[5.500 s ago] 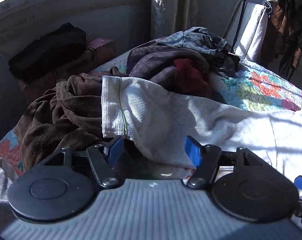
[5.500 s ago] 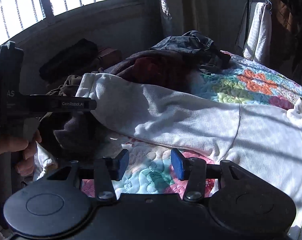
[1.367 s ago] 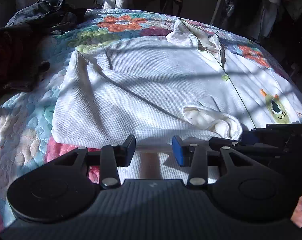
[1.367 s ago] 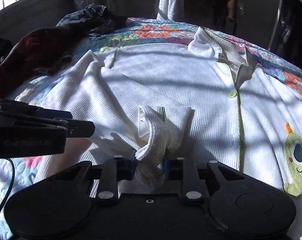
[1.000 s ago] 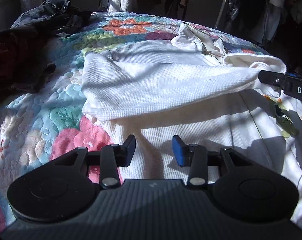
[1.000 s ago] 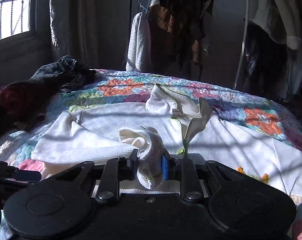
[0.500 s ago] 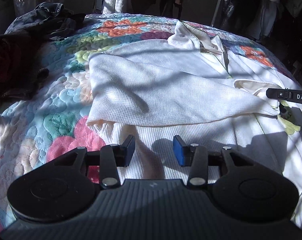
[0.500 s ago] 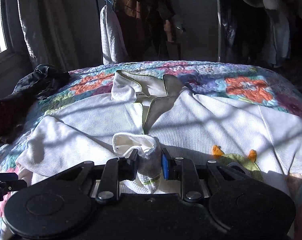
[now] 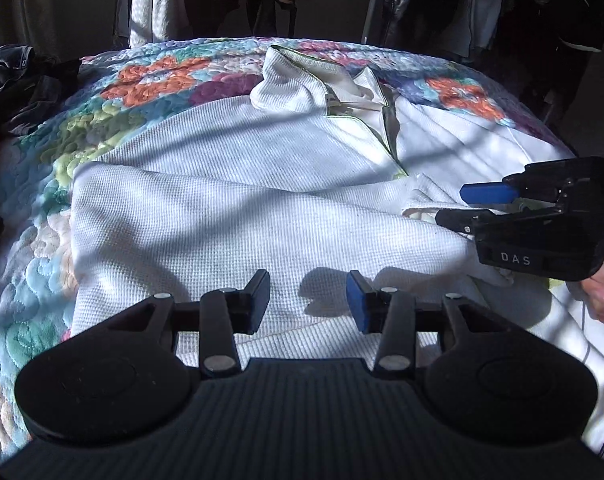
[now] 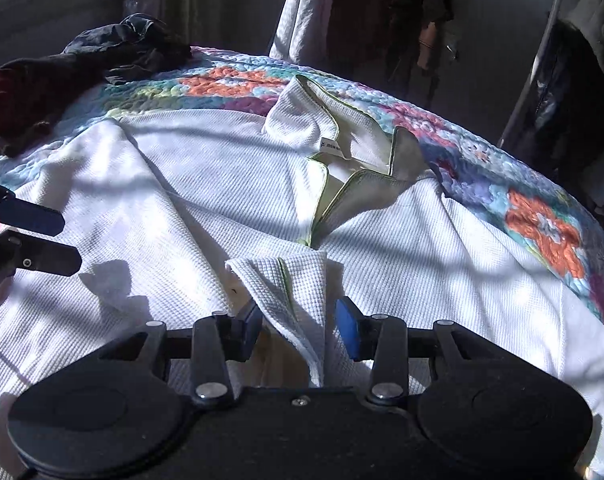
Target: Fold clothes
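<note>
Left gripper (image 9: 308, 300): jaws apart, nothing between them, hovering over the white shirt (image 9: 230, 184). Right gripper (image 10: 298, 328): the sleeve cuff (image 10: 286, 280) sits between its jaws; a firm pinch cannot be confirmed. "DAS" reads on its body. The sleeve lies folded crosswise over the shirt front. Collar (image 10: 330, 136) points away, shirt lengthwise on the floral quilt (image 10: 542, 220). Neck label is unreadable. Dark clothes (image 10: 102, 48) lie far left.

white waffle-knit cloth shirt (image 9: 230, 208) on a puffy stitched cloth quilt (image 9: 114, 92).

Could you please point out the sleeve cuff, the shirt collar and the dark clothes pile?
sleeve cuff (image 10: 290, 280), right wrist view, green-trimmed band.
shirt collar (image 10: 302, 120), right wrist view, left flap.
dark clothes pile (image 10: 134, 48), right wrist view, top folds.
</note>
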`<state>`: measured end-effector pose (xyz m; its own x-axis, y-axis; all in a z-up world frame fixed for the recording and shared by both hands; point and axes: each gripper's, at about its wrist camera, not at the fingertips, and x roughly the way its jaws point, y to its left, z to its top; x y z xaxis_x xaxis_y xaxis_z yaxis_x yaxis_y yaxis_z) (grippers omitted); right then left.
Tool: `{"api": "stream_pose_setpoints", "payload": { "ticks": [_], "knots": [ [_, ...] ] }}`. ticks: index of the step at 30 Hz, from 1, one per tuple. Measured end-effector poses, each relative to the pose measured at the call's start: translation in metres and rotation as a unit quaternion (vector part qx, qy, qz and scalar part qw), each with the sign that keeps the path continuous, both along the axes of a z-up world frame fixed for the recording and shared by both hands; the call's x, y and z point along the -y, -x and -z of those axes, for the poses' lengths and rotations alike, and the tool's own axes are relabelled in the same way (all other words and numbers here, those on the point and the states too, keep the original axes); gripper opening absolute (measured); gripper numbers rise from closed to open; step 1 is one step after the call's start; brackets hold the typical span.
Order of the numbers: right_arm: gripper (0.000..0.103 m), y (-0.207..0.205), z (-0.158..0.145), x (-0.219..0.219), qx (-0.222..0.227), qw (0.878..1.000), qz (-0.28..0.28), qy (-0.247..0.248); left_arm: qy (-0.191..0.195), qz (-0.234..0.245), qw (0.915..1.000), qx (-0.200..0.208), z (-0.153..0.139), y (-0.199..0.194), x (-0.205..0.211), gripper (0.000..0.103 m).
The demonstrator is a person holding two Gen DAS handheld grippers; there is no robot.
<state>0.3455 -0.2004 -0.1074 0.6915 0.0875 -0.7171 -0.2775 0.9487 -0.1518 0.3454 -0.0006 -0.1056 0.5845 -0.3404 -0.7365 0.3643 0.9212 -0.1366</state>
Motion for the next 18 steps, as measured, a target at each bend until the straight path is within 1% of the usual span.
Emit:
{"api": "stream_pose_setpoints", "payload": {
  "ticks": [1,2,3,5,6,7,8,10,12,14,16,17,18],
  "knots": [
    [0.012,-0.005,-0.001,0.003,0.0,1.0,0.007,-0.016,0.0,-0.009,0.9999,-0.007,0.004,-0.004,-0.001,0.041],
    [0.002,-0.008,-0.004,0.008,0.002,0.999,0.019,-0.037,-0.001,-0.018,0.9998,-0.013,0.008,-0.007,-0.003,0.041],
    [0.002,-0.01,-0.008,0.014,0.012,0.998,0.034,-0.053,-0.002,-0.025,0.9996,-0.014,0.01,-0.008,-0.005,0.041],
    [0.002,-0.007,-0.022,0.03,0.063,0.993,0.072,-0.072,-0.001,-0.035,0.9993,-0.011,0.013,-0.007,-0.011,0.041],
    [0.002,-0.005,-0.031,0.043,0.094,0.987,0.1,-0.087,0.004,-0.038,0.9992,-0.008,0.013,-0.007,-0.013,0.041],
    [0.002,-0.003,-0.037,0.058,0.113,0.979,0.127,-0.113,0.009,-0.041,0.9991,-0.006,0.013,-0.006,-0.015,0.041],
    [0.002,-0.003,-0.041,0.073,0.124,0.971,0.15,-0.142,0.014,-0.043,0.999,-0.002,0.013,-0.005,-0.017,0.041],
    [0.003,-0.011,-0.036,0.098,0.121,0.963,0.189,-0.149,0.016,-0.044,0.9989,0.003,0.014,-0.006,-0.015,0.041],
    [0.013,-0.025,-0.021,0.113,0.092,0.964,0.212,-0.13,0.017,-0.045,0.9988,0.006,0.016,-0.007,-0.012,0.041],
    [0.015,-0.031,-0.01,0.125,0.07,0.961,0.228,-0.14,0.011,-0.043,0.999,0.009,0.016,-0.007,-0.009,0.041],
    [0.026,-0.028,-0.003,0.136,0.046,0.953,0.248,-0.17,0.006,-0.04,0.9991,0.012,0.016,-0.006,-0.006,0.041],
    [0.037,-0.022,-0.002,0.139,0.036,0.947,0.257,-0.187,0.005,-0.038,0.9992,0.012,0.016,-0.005,-0.006,0.041],
    [0.045,-0.015,-0.001,0.14,0.028,0.941,0.266,-0.206,0.007,-0.037,0.9992,0.011,0.015,-0.004,-0.006,0.041]
  ]
}}
